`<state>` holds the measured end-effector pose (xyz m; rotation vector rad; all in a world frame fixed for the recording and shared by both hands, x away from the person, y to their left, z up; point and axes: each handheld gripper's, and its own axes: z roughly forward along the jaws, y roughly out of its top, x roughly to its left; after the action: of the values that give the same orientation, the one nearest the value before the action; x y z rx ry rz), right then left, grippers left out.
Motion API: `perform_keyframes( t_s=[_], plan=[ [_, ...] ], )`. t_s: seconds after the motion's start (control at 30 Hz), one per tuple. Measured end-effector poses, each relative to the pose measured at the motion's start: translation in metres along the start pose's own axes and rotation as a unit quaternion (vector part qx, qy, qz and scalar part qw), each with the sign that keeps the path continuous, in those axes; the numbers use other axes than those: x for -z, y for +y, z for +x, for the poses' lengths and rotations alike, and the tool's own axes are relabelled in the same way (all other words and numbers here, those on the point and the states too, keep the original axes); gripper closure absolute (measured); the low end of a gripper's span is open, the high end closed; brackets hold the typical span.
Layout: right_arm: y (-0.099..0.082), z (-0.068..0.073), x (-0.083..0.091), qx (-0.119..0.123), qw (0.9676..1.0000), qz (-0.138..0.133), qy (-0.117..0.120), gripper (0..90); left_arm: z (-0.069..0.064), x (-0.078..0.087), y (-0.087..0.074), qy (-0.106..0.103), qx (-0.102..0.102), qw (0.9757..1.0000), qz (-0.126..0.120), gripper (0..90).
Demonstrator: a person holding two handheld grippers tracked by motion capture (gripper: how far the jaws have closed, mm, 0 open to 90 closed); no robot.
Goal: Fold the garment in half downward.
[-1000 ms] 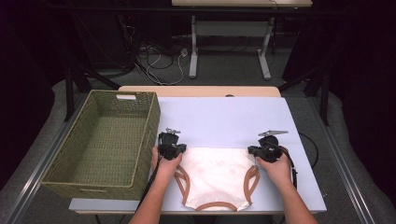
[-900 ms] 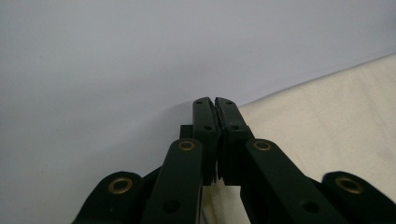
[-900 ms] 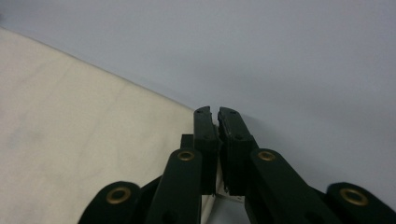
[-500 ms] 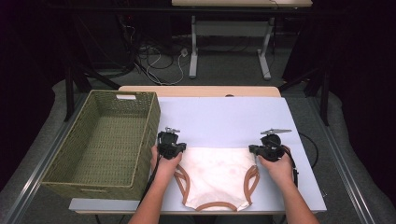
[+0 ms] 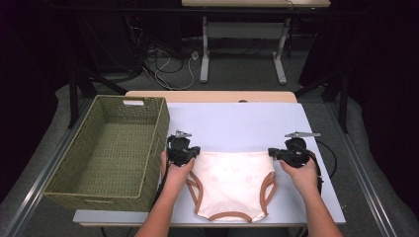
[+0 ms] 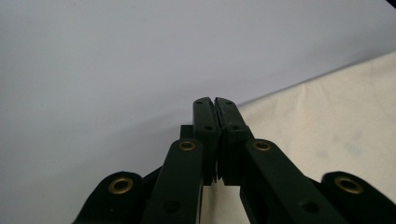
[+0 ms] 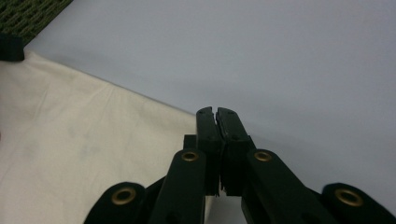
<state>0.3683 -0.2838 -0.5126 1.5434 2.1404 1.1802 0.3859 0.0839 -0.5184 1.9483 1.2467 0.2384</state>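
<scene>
Left to right, high view: a woven basket [image 5: 106, 153] stands on the left part of the desk [image 5: 237, 121], its interior bare. Just beside its right wall, the left gripper [image 5: 184, 152] rests at the left waistband corner of a pair of cream underpants [image 5: 232, 180] with brown-trimmed leg openings. The garment lies flat and spread on the near middle of the desk, waistband toward the far side, crotch toward the person. The right gripper [image 5: 285, 154] sits at the right waistband corner.

Left gripper view: the fingers [image 6: 208, 116] are clenched together with no gap at the tips, and the waistband edge of the cream cloth [image 6: 336, 121] meets them from the right; whether a fold is pinched between them cannot be told with certainty, though they lie on the corner. Right gripper view: the fingers [image 7: 229, 123] are likewise pressed shut at the cloth's corner [image 7: 93, 149], with the basket weave [image 7: 32, 11] at the upper left.

Judged progress: the garment appears laid out and both corners taken up, an early stage. No fold is made yet, and the basket holds nothing; folding and, presumably, placing remain.
</scene>
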Motion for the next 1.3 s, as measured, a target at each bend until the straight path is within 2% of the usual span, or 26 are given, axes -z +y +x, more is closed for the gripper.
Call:
perform_keyframes(
  t_s=[0.17, 0.4, 0.53, 0.8, 0.87, 1.1, 1.17, 1.3],
  plan=[
    [0.006, -0.009, 0.012, -0.014, 0.9998, -0.016, 0.002, 88.7, -0.004, -0.002, 0.010, -0.004, -0.003, 1.0000, -0.007, 88.4],
    [0.020, -0.017, 0.019, -0.014, 0.9994, -0.031, -0.008, 88.7, -0.008, -0.008, 0.026, 0.002, -0.010, 0.9999, -0.011, 88.4],
    [0.027, -0.020, 0.015, -0.013, 0.9995, -0.025, -0.012, 88.7, -0.005, -0.011, 0.036, 0.008, -0.007, 0.9998, -0.017, 88.4],
    [0.042, -0.024, 0.007, -0.008, 0.9996, -0.020, -0.019, 88.7, 0.003, -0.018, 0.045, 0.006, 0.007, 0.9996, -0.027, 88.5],
    [0.046, -0.025, 0.005, -0.001, 0.9994, -0.022, -0.025, 88.7, 0.004, -0.019, 0.047, 0.006, 0.010, 0.9995, -0.031, 88.5],
    [0.056, -0.027, -0.003, -0.006, 0.9992, -0.020, -0.033, 88.7, 0.009, -0.024, 0.056, 0.011, 0.013, 0.9991, -0.038, 88.5],
    [0.058, -0.027, -0.005, 0.000, 0.9989, -0.019, -0.043, 88.7, 0.011, -0.027, 0.058, 0.011, 0.014, 0.9993, -0.034, 88.5],
    [0.059, -0.030, -0.011, -0.005, 0.9989, -0.025, -0.039, 88.7, 0.013, -0.031, 0.060, 0.012, 0.020, 0.9993, -0.031, 88.5]
  ],
)
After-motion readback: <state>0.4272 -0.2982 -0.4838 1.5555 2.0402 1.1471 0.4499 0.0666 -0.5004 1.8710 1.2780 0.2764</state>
